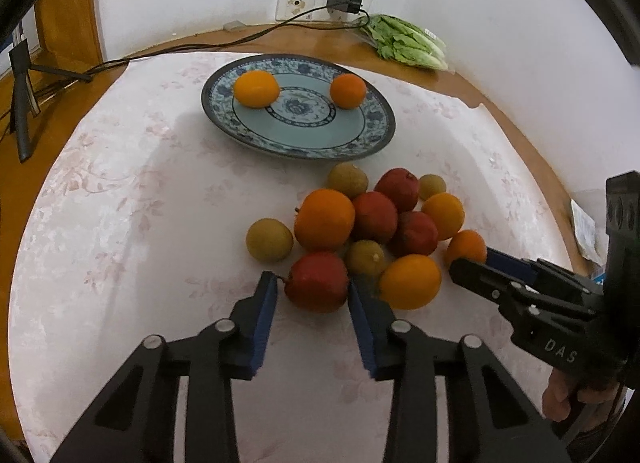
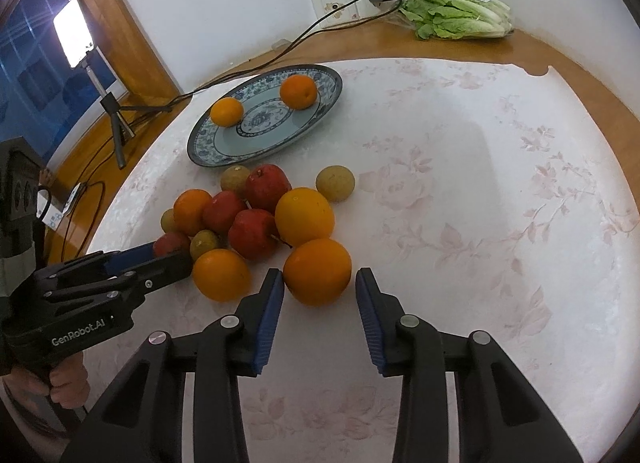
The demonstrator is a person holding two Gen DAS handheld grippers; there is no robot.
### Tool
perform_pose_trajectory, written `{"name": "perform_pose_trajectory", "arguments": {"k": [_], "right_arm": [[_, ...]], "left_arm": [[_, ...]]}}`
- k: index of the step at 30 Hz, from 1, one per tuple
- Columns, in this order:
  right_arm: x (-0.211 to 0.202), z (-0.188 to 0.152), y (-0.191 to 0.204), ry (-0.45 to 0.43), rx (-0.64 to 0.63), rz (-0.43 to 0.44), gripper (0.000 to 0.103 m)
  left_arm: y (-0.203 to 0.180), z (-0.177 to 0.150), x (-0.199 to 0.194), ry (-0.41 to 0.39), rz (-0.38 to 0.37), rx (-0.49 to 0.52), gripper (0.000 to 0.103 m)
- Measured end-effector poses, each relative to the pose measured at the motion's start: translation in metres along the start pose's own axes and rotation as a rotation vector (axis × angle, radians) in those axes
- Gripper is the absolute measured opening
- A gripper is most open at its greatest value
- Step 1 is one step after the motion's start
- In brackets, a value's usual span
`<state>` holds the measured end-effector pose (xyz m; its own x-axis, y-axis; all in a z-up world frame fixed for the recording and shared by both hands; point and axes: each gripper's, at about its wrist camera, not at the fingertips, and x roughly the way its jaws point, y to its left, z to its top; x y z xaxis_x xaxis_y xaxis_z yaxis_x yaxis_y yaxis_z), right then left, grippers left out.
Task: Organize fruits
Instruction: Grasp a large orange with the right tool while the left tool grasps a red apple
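Observation:
A pile of oranges, red apples and brownish-green fruits lies on the white floral tablecloth (image 1: 132, 247). A blue patterned plate (image 1: 298, 139) behind the pile holds two oranges (image 1: 256, 89) (image 1: 348, 90). My left gripper (image 1: 313, 283) is open, its jaws on either side of the nearest red apple (image 1: 317, 281). My right gripper (image 2: 319, 277) is open, its jaws on either side of the nearest orange (image 2: 317, 271); that gripper also shows in the left wrist view (image 1: 470, 263) beside a small orange (image 1: 466, 246). The plate (image 2: 224, 143) appears in the right wrist view too.
A bag of lettuce (image 1: 406, 43) lies at the table's far edge near a wall socket with a charger (image 1: 344, 3) and its cable. A tripod (image 1: 22, 103) stands on the floor to the left, with a lit lamp (image 2: 74, 37). The wall is close behind.

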<state>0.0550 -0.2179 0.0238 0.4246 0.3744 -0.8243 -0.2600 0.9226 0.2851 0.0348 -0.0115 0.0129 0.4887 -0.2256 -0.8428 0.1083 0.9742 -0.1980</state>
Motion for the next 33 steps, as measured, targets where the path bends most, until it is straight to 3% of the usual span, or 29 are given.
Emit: {"name": "perform_pose_trajectory", "arguments": {"k": [22,33], "right_arm": [[-0.013,-0.005,0.0,-0.058,0.036,0.017,0.035],[-0.033,0.005,0.009,-0.094,0.016,0.012,0.035]], "left_arm": [[0.007,-0.002,-0.018,-0.038,-0.023,-0.024,0.036],[0.014,0.017,-0.033,-0.08,-0.018,-0.038,0.036]]}}
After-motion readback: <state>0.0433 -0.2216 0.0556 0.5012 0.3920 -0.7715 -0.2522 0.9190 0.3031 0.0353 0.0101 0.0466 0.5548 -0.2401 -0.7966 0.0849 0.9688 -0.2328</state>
